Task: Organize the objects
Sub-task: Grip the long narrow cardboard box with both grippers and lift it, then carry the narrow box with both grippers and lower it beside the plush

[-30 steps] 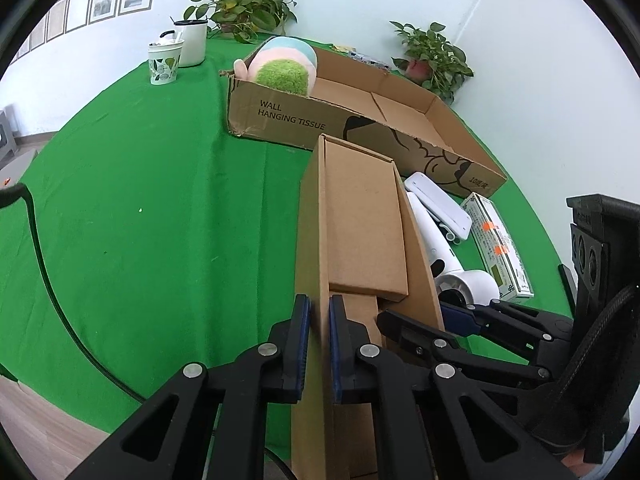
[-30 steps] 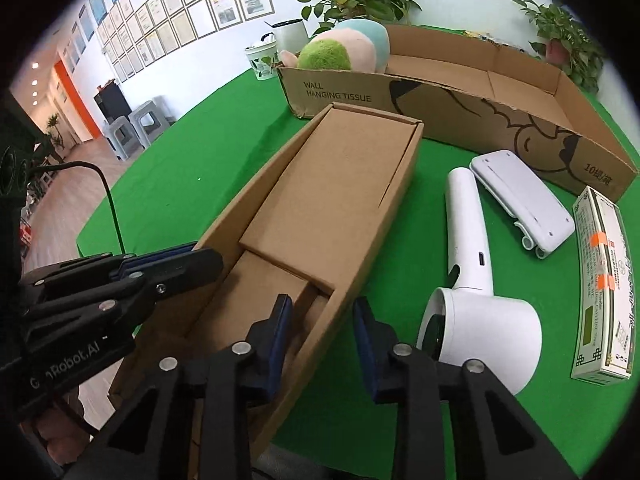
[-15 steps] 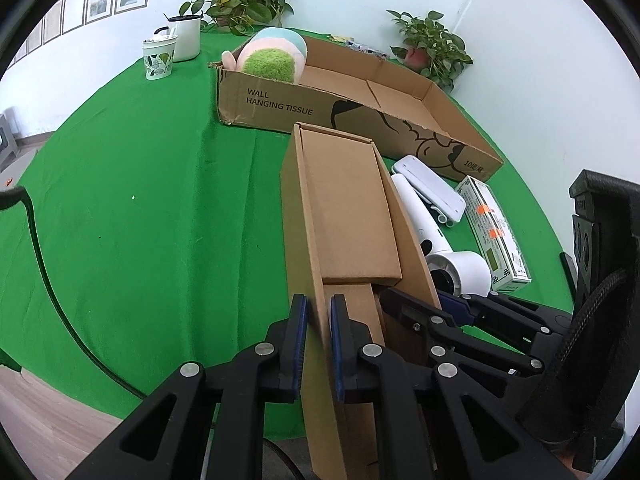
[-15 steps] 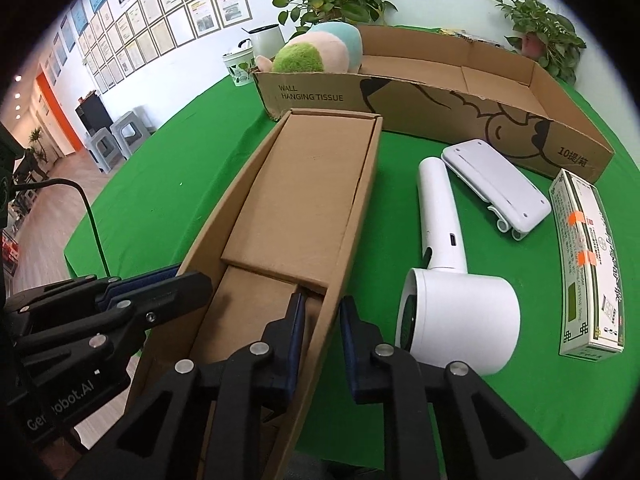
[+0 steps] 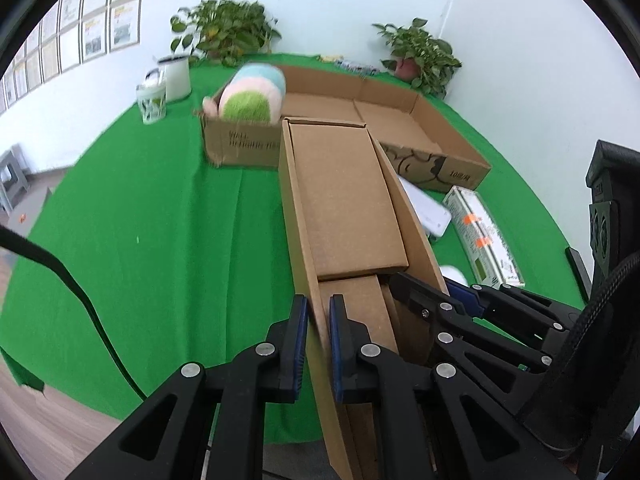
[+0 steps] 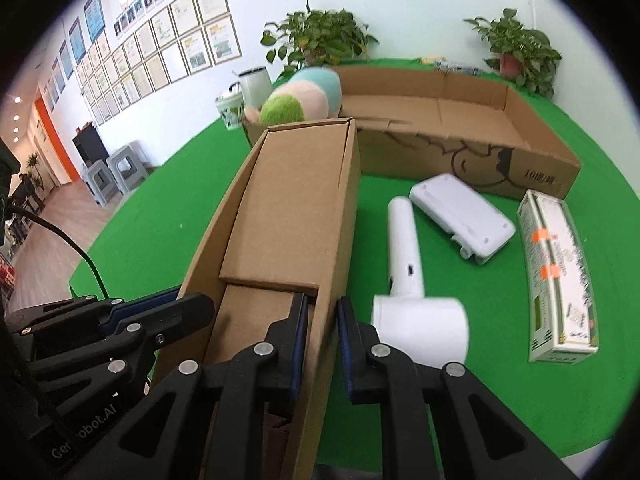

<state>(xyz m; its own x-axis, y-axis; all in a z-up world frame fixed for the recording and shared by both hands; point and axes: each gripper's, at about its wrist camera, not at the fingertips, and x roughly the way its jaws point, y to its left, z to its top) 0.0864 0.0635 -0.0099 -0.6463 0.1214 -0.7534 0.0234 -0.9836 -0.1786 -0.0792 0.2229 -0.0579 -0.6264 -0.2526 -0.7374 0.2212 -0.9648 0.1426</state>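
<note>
Left wrist view: left hand-held gripper (image 5: 319,330) pinches long cardboard box (image 5: 344,200) by its left wall.
Right hand-held gripper (image 6: 321,332): just closed, clamps box's right wall.
Box: over green counter (image 5: 160,220), prob. lifted.

This looks like an office or a show room, not a home. Rows of framed papers (image 6: 176,36) hang on the white wall, like awards. A round bench (image 6: 168,196) has a bright green cloth on it. Potted plants (image 6: 320,40) stand at the back. Grey stools (image 6: 116,168) sit on a wood floor (image 6: 52,236), and a long hall with an orange wall (image 6: 48,136) leads away.
</note>
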